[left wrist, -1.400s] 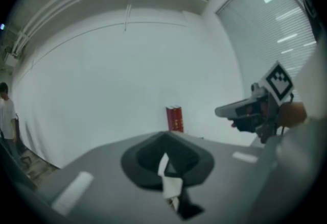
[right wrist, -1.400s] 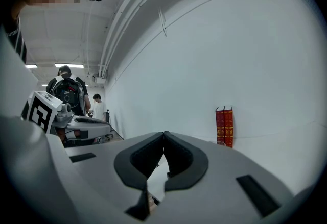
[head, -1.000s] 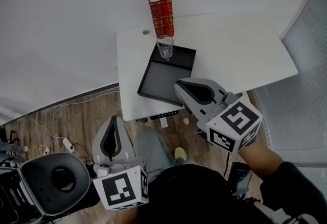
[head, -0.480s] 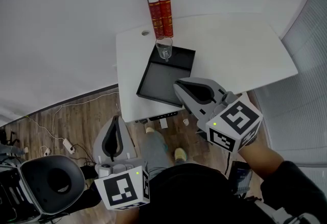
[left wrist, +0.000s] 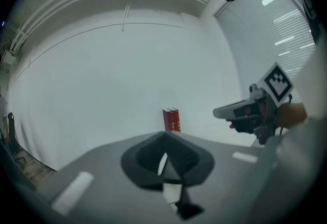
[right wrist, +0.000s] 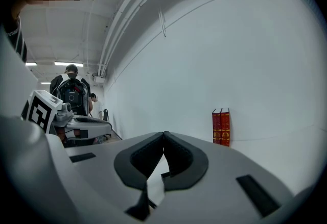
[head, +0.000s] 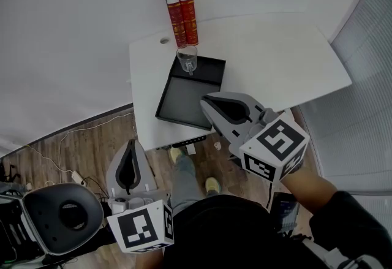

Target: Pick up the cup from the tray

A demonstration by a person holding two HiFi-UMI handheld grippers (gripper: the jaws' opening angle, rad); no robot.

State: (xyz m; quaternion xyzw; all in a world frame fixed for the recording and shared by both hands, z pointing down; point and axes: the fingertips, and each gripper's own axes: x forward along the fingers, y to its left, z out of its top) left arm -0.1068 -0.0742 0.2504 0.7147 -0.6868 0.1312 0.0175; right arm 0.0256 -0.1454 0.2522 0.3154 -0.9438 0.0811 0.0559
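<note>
Table [head: 275, 53] and everything on it sit slightly further left in the head view than a second ago. One clear cup [head: 187, 58] stands upright in the far corner of the one black tray [head: 184, 96], just beside two red books [head: 180, 13]. Both grippers are closed and empty. The right gripper [head: 206, 102] hovers at the tray's near right corner, and the left gripper [head: 130, 144] is over the floor.

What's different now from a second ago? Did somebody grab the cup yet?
Not yet! Nothing was grabbed or let go. The whole head view slid a bit left, so the camera probably shifted, and one foot stepped forward by the table. The glass cup still stands in the black tray's far corner by the red books. The left gripper and right gripper stay shut and empty.
</note>
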